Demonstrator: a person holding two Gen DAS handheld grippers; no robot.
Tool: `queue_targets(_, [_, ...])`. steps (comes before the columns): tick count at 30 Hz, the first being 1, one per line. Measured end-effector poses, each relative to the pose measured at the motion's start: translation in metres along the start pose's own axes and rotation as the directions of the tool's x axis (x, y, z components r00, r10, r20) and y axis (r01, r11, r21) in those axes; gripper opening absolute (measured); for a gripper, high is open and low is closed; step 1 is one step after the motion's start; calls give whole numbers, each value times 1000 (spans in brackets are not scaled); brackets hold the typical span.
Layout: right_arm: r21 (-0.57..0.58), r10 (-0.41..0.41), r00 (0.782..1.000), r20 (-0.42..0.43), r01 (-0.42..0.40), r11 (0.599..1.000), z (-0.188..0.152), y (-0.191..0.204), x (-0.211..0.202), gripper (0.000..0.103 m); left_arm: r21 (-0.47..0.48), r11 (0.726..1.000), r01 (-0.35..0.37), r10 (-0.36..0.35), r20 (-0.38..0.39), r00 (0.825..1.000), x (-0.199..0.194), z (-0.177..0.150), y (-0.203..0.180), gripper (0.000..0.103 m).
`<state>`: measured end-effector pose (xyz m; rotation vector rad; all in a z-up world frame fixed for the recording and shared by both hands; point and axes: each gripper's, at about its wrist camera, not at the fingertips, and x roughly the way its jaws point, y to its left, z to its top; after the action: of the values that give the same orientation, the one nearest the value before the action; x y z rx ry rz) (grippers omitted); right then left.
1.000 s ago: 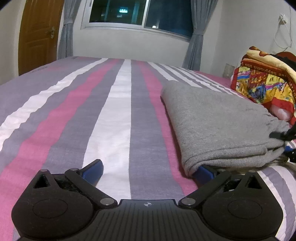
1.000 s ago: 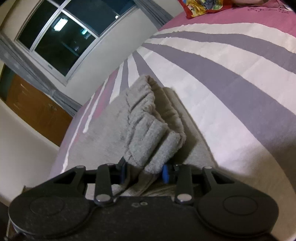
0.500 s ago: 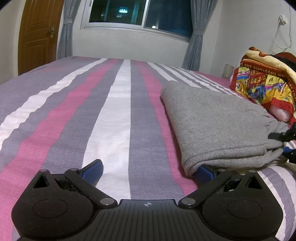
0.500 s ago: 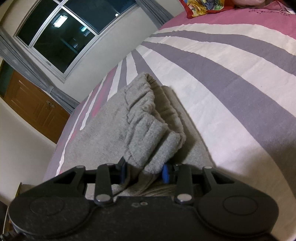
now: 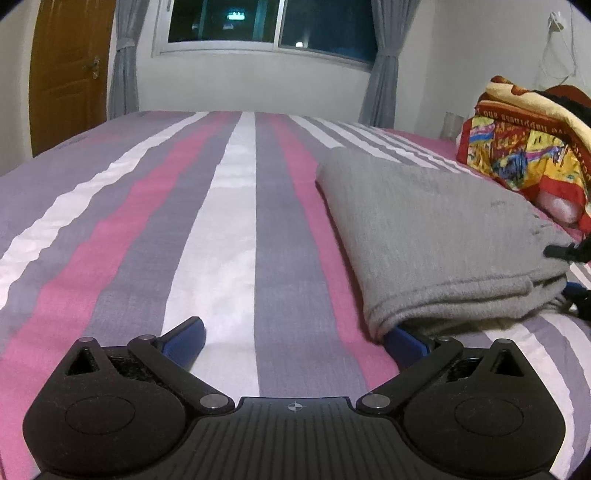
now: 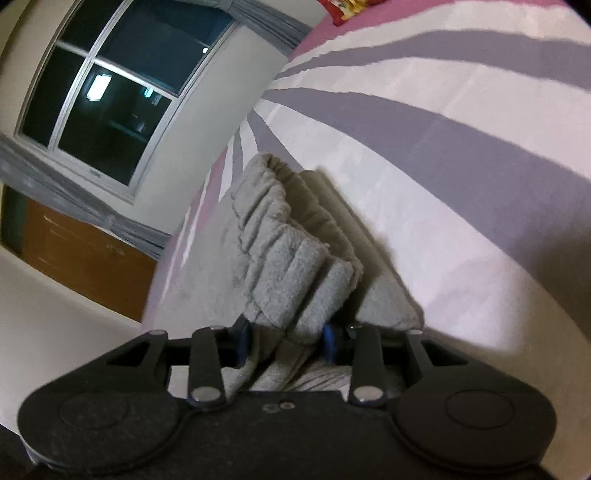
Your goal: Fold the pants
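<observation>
The grey pants [image 5: 436,236] lie folded on the striped bed [image 5: 229,221], to the right in the left wrist view. My left gripper [image 5: 295,338] is open and rests low on the bed; its right finger [image 5: 404,341] is tucked under the near corner of the folded pants, and its left finger [image 5: 184,336] lies on bare sheet. My right gripper [image 6: 286,339] is shut on the gathered elastic waistband of the pants [image 6: 291,266] and holds it a little above the bed. Its black tips show at the right edge of the left wrist view [image 5: 569,251].
A bright patterned blanket [image 5: 524,147] is piled at the right side of the bed. A window with grey curtains [image 5: 266,26] and a wooden door [image 5: 70,74] stand beyond the far edge. Striped sheet [image 6: 461,166] stretches to the right of the pants.
The right gripper has tilted and lifted slightly with the waistband still in it. The left gripper has hardly moved.
</observation>
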<state>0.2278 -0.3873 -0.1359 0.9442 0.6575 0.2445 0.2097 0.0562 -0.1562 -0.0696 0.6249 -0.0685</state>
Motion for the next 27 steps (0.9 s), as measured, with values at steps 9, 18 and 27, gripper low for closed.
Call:
queue_targets(9, [-174, -32, 993, 116, 52, 983, 22, 1, -65, 61, -26, 992, 123, -120, 96, 988, -53, 14, -11, 101])
queue_targets(18, [-636, -87, 992, 96, 128, 761, 32, 82, -15, 44, 29, 998, 56, -56, 4, 998, 19, 89, -44, 90])
queue_targets(27, [-654, -273, 961, 52, 240, 718, 58, 61, 31, 68, 18, 997, 71, -69, -82, 994, 72, 110, -23, 91])
